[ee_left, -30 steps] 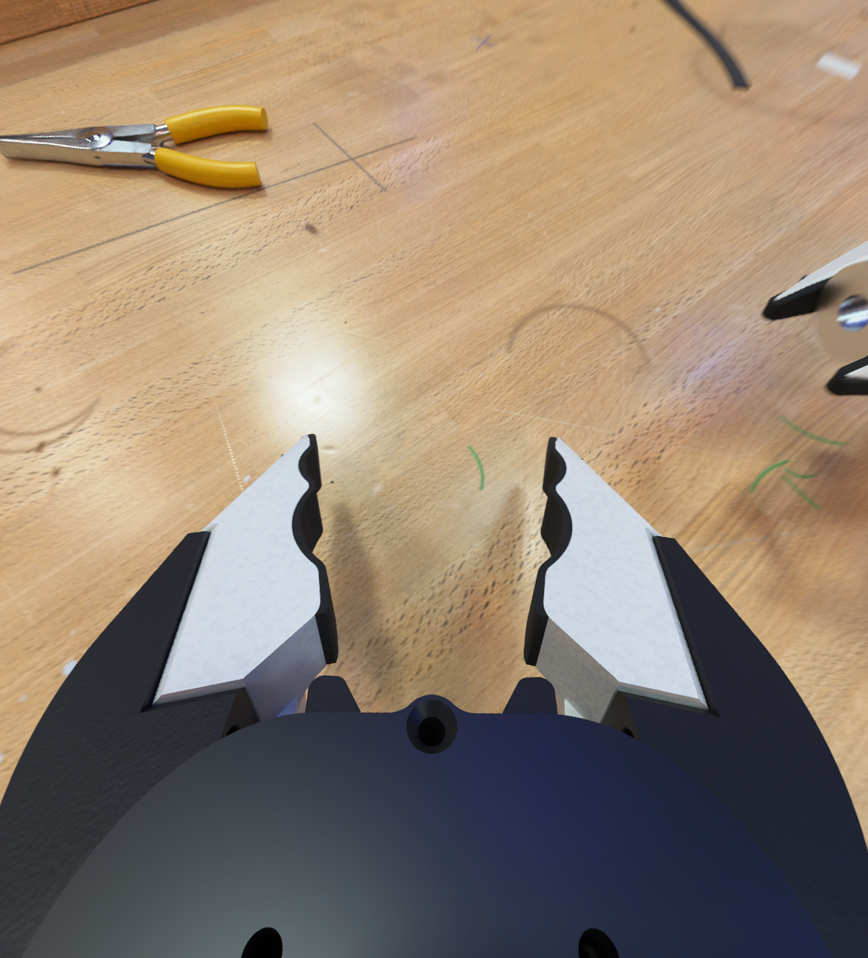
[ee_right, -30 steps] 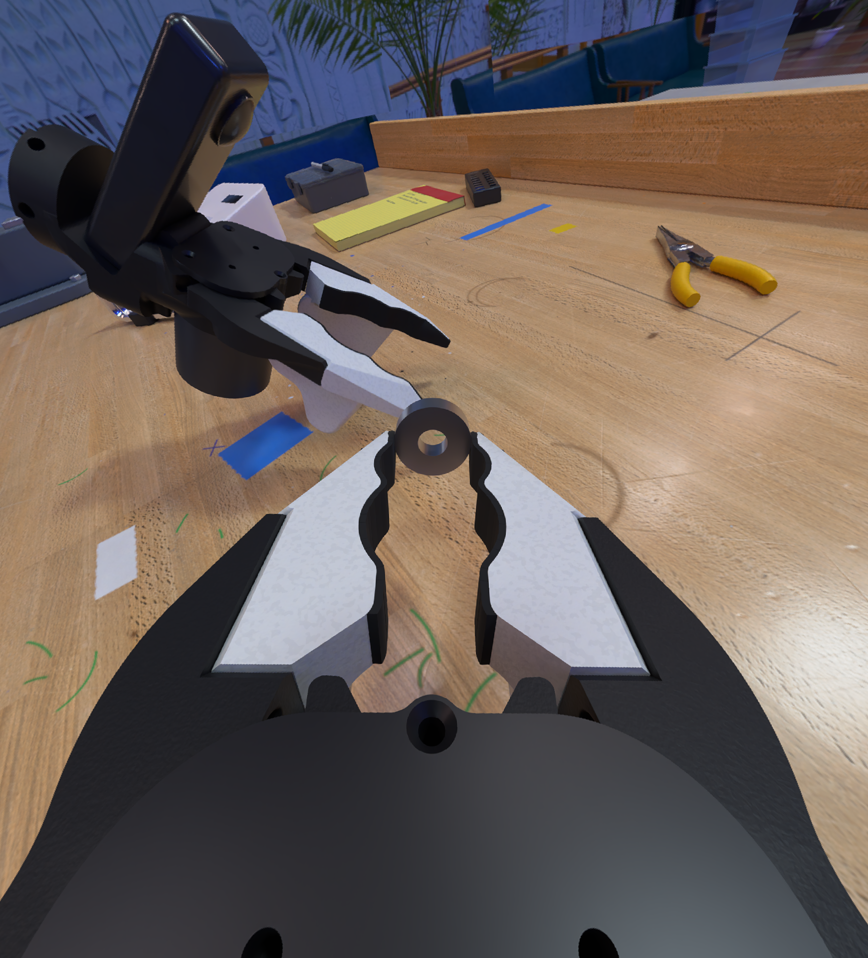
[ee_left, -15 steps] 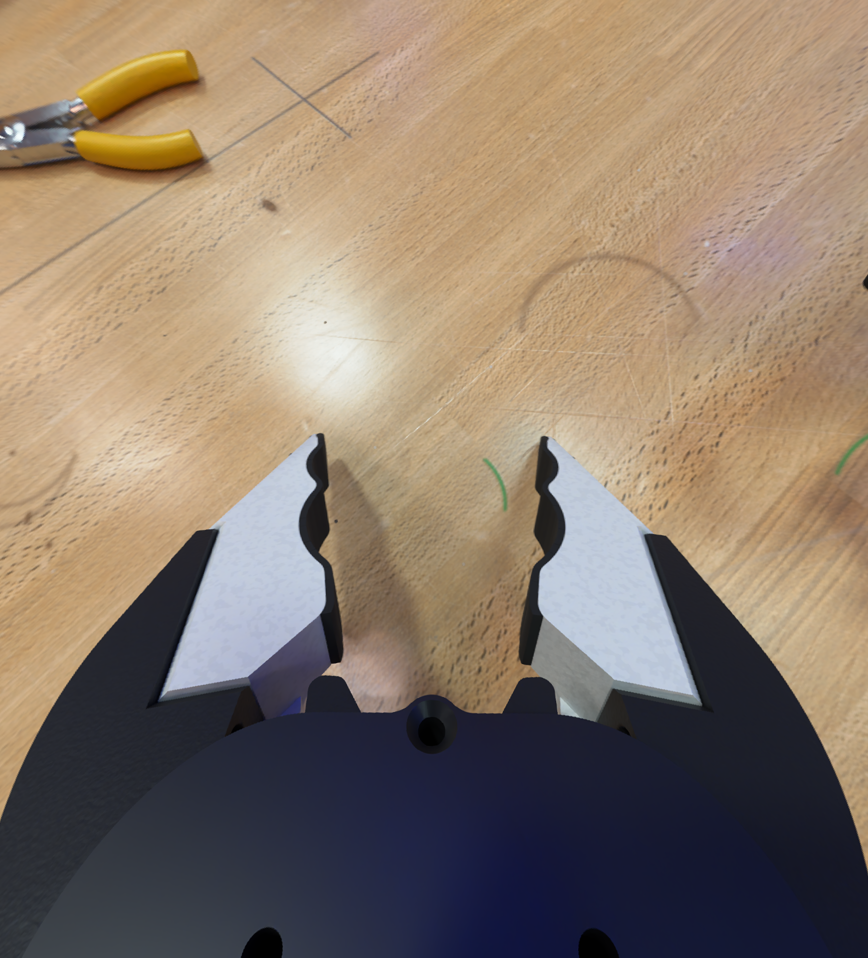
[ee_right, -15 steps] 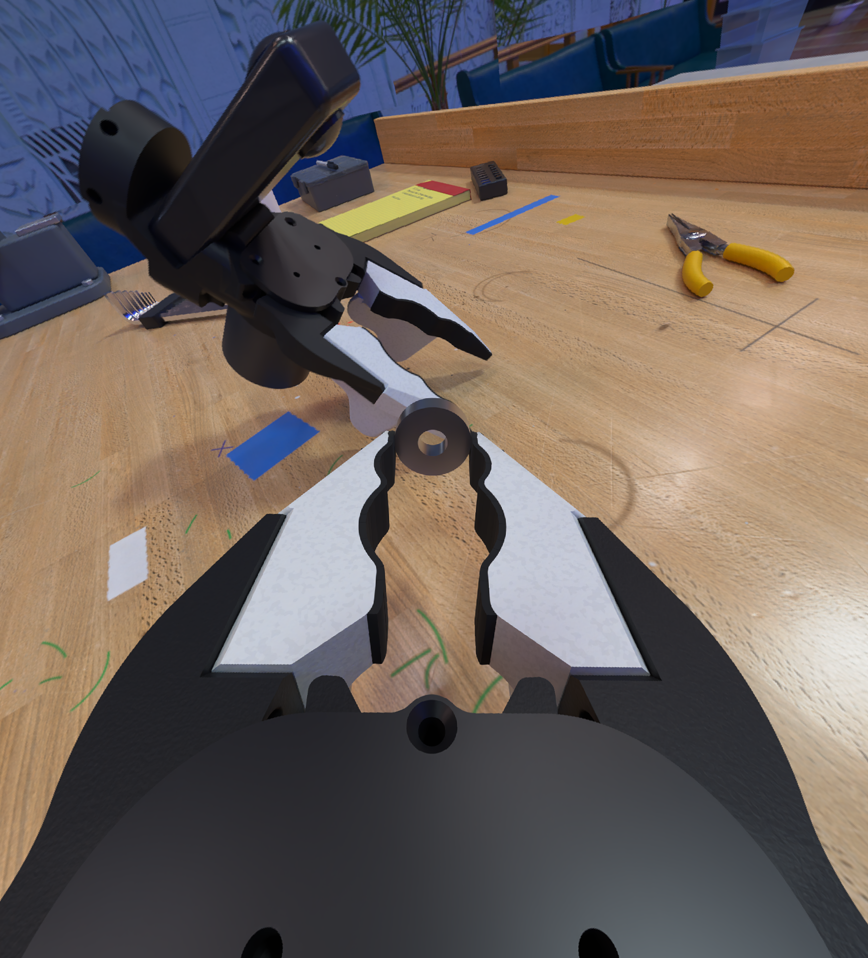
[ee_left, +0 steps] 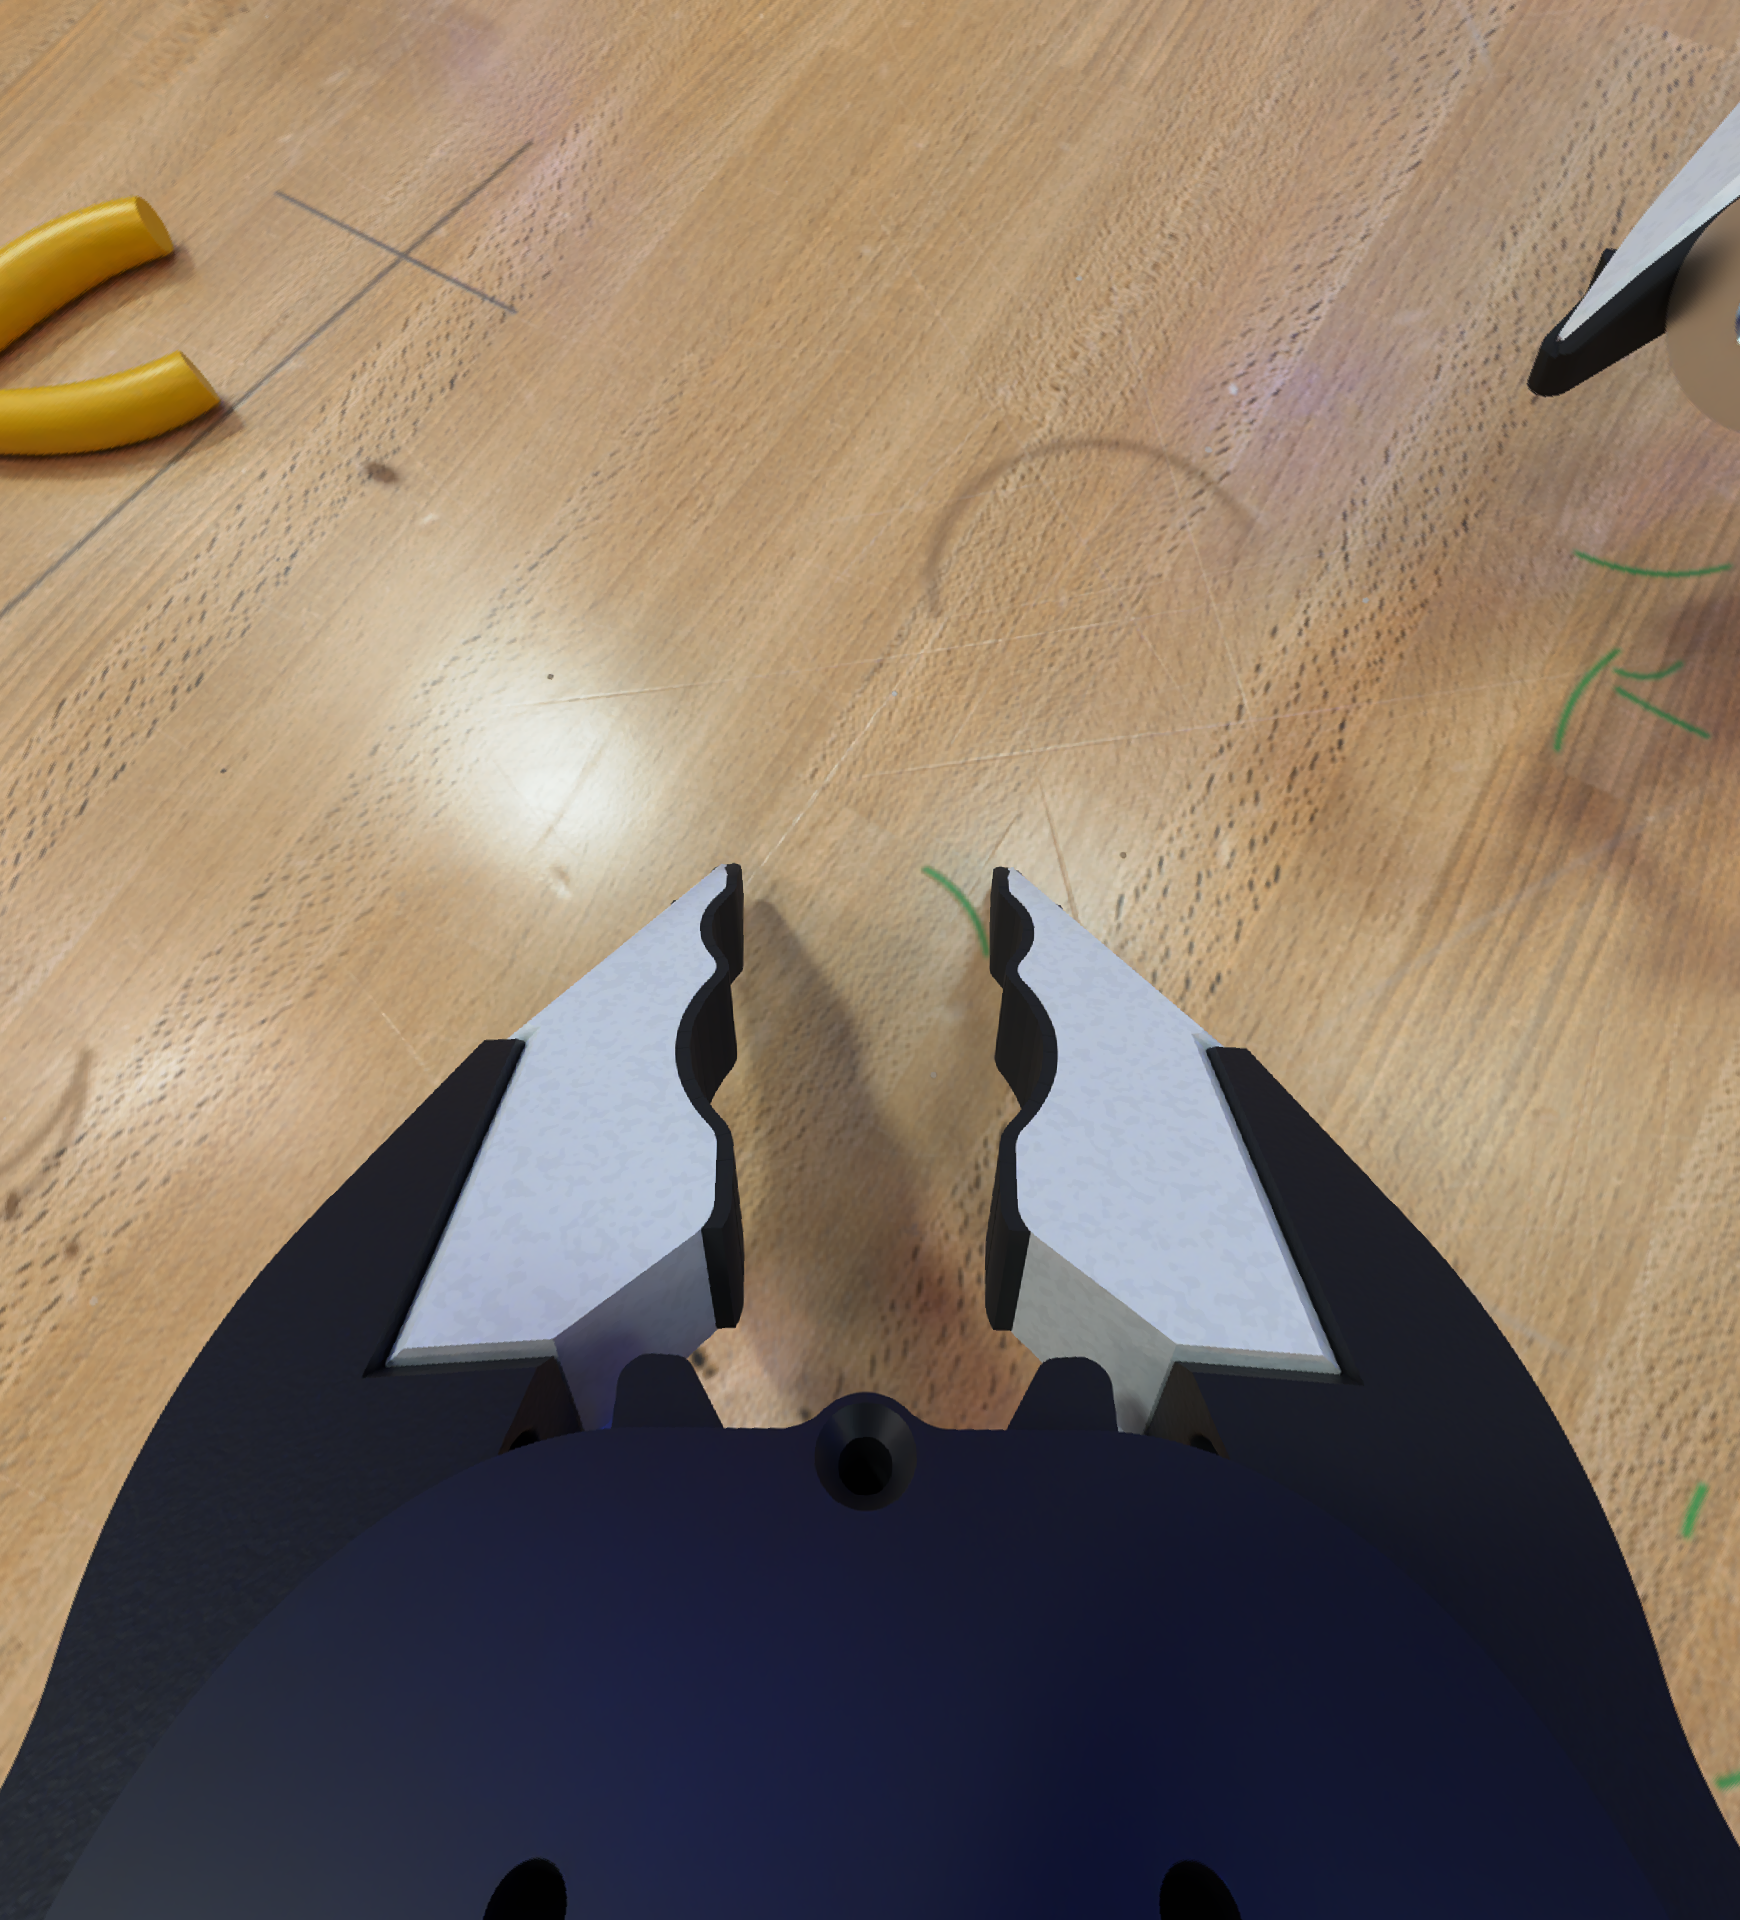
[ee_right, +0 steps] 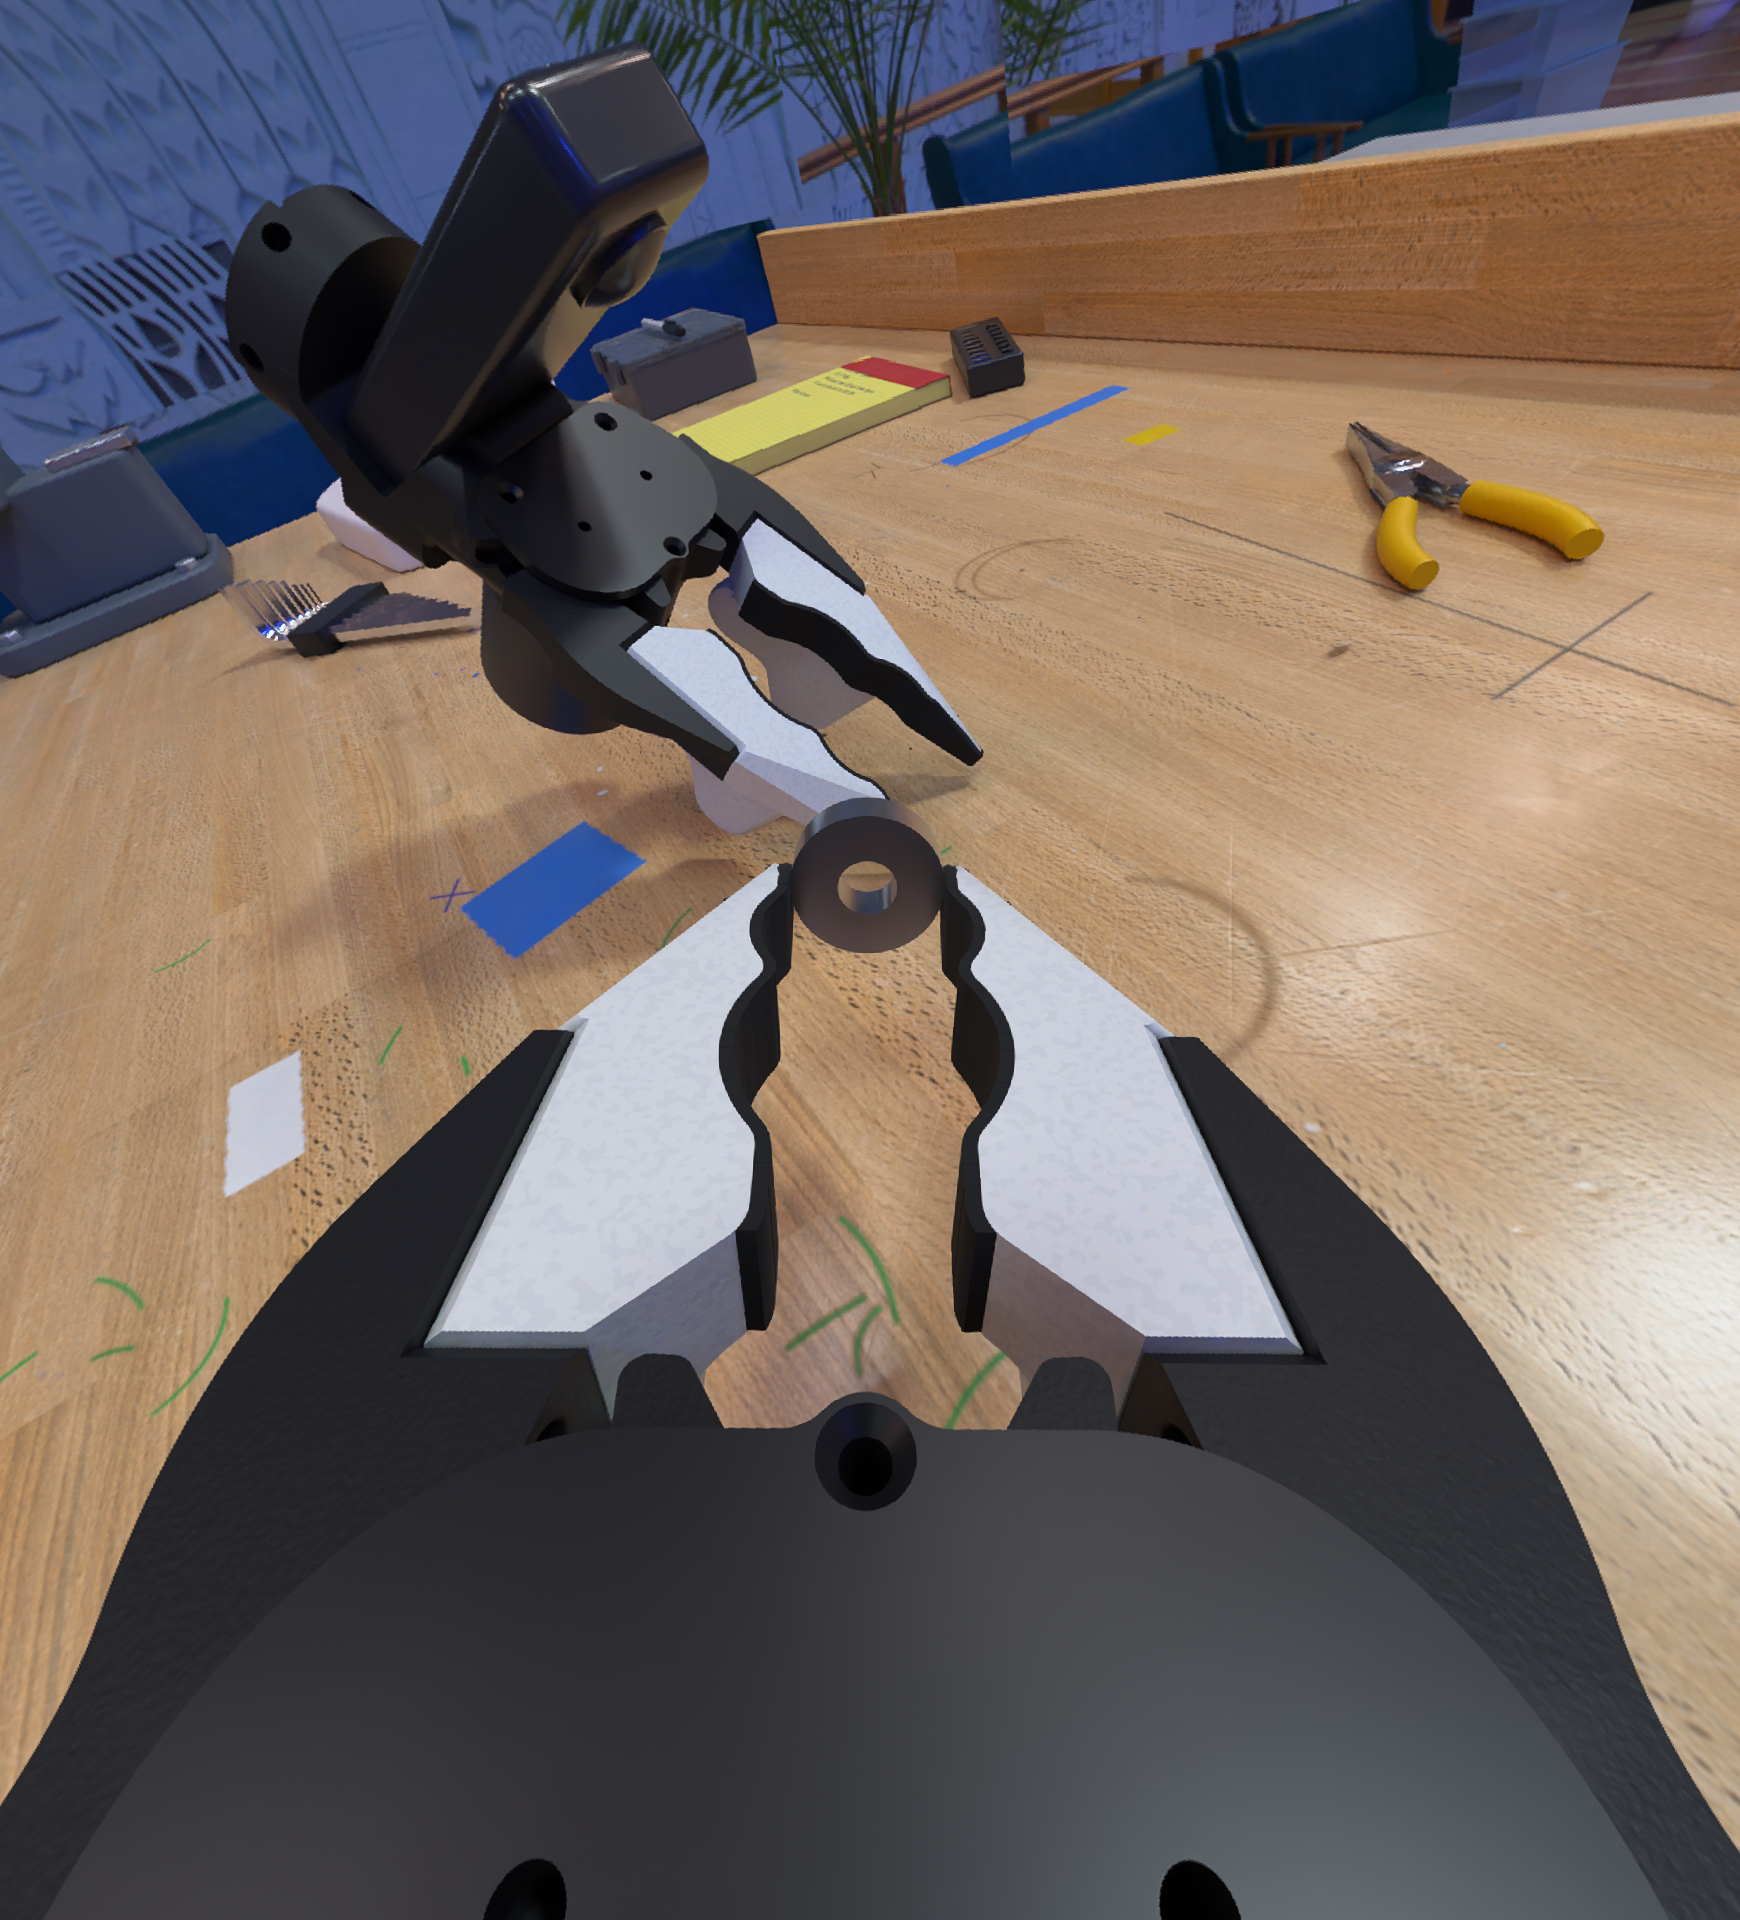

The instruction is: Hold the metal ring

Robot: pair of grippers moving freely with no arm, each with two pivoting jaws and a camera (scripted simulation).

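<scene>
The metal ring (ee_right: 824,914) is a small dark washer pinched upright between the fingertips of my right gripper (ee_right: 866,878), above the wooden bench (ee_right: 1365,987). In the left wrist view the ring (ee_left: 1718,384) shows at the far right edge, beside the right gripper's fingers (ee_left: 1697,208). My left gripper (ee_left: 866,873) is partly open and empty, pointing down at bare wood. In the right wrist view the left gripper (ee_right: 918,774) hangs just behind the ring, and its near fingertip is hidden by the ring.
Yellow-handled pliers (ee_left: 66,416) lie at the left, and also show in the right wrist view (ee_right: 1468,509). A yellow notepad (ee_right: 814,416), grey box (ee_right: 679,364), hex keys (ee_right: 326,613), white block (ee_right: 793,707) and blue tape (ee_right: 549,883) lie behind. A wooden wall (ee_right: 1365,260) bounds the back.
My left gripper has swung closer to the ring and tilted down, and its jaws have narrowed. The right gripper has kept its hold on the ring and barely moved.
</scene>
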